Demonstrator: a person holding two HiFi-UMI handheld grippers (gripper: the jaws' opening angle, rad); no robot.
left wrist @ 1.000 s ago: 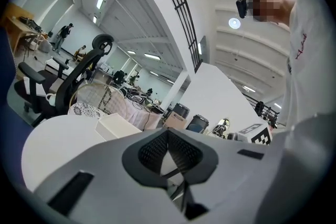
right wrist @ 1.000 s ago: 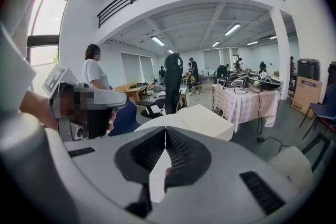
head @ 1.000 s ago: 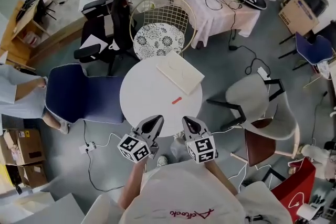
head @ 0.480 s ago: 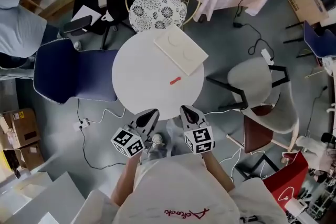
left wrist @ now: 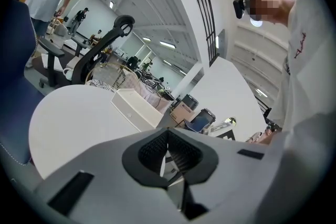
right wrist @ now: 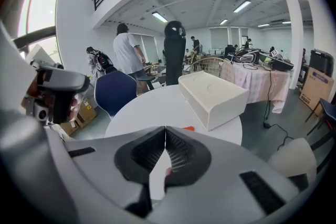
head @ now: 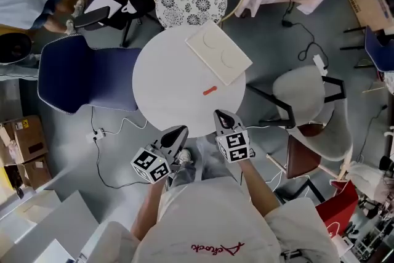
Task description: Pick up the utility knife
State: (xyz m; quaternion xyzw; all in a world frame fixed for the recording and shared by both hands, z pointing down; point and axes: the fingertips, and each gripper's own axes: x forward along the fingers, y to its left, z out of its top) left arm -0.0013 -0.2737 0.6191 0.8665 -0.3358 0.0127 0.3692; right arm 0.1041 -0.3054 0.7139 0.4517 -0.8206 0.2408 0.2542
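Both grippers hover at the near edge of the round white table [head: 157,86]. The utility knife [head: 210,91], a small red-orange sliver, lies flat on the tabletop towards the R side, just short of the white box [head: 219,52] but apart from it.

R gripper [head: 220,115] is the closer one, w/ the knife straight ahead of its tips; in the right gripper view the knife [right wrist: 188,128] peeks out just above the jaws. Those jaws are pressed together w/ nothing in them; same for the L gripper [head: 178,132], tips meeting and empty.

Step in hand, as I read it: approach w/ the R.

- Jaws must spread before going lower; closed tips would only nudge the knife.
- It's thin and flat, so prob. best to tip the gripper steeper, set the pads astride the narrow width and bring them right down to the tabletop before squeezing.
- Grab mid-body for balance.
- Risk: smooth table, so the knife may skate towards the box if one pad lands first.
- L gripper can stay back at the rim.
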